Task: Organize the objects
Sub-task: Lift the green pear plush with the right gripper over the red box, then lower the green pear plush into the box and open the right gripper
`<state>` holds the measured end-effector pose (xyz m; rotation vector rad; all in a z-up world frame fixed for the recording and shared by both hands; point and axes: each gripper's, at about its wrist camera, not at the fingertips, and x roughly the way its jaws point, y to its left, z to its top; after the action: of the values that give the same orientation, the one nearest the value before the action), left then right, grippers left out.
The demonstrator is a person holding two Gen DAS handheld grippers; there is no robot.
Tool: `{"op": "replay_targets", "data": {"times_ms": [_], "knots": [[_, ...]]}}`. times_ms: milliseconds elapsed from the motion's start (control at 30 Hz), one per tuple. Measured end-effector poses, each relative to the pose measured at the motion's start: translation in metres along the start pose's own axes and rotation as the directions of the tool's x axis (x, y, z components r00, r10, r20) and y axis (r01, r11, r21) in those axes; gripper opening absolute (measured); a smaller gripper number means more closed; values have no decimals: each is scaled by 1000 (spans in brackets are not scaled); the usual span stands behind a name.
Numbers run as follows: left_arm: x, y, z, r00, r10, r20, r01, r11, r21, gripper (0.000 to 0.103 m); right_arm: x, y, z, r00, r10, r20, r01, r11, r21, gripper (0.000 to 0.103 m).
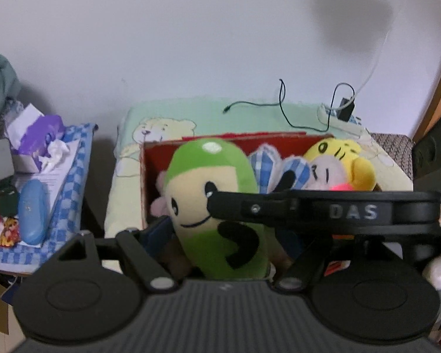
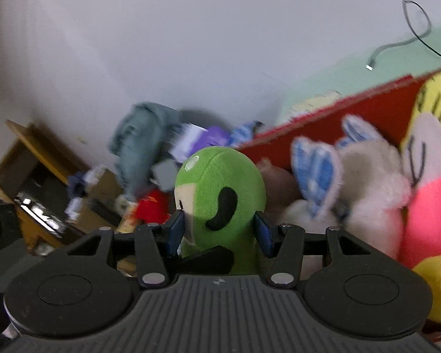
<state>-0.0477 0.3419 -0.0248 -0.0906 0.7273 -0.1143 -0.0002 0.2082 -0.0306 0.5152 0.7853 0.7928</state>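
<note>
A green plush toy (image 1: 217,206) with a cream face stands upright in the near left part of a red cardboard box (image 1: 158,153). My right gripper (image 2: 219,232) is shut on the green plush (image 2: 220,194), one blue pad on each side of it. In the left wrist view that right gripper crosses in front as a black bar (image 1: 338,210). My left gripper (image 1: 220,244) is just behind the plush; its fingers are wide apart around the toy, and the right finger is hidden. A yellow plush (image 1: 341,164) and a white plush with blue checked ears (image 2: 338,182) also lie in the box.
The box sits on a pale green blanket (image 1: 167,120) with a bear print. A black cable (image 1: 282,106) and a power strip (image 1: 341,117) lie behind it. To the left a blue checked cloth (image 1: 70,182) carries a tissue box (image 1: 41,138), a blue case (image 1: 32,211) and small items.
</note>
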Motion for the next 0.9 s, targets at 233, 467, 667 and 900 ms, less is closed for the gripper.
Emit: {"op": "replay_targets", "data": {"times_ms": [233,467,667,900], "knots": [[14,-15,-1,1000,-21,1,21,999,39,90,2,-11,9,998,-55,-32,55,998,6,52],[29,-11,-1,1000,0,-7,0,998,61,93,12,-17,11,996,-82,-37,81,997,-14,52],[20,-14,-5,1000,-16,-9,16,996,87,94,9,-18,12,997,-47,-60,48,999,10,55],[3,-13,-8,1000,-22,2,22,997,76,93,-8,-6,12,999,-43,-29,42,999,-23,58]]}}
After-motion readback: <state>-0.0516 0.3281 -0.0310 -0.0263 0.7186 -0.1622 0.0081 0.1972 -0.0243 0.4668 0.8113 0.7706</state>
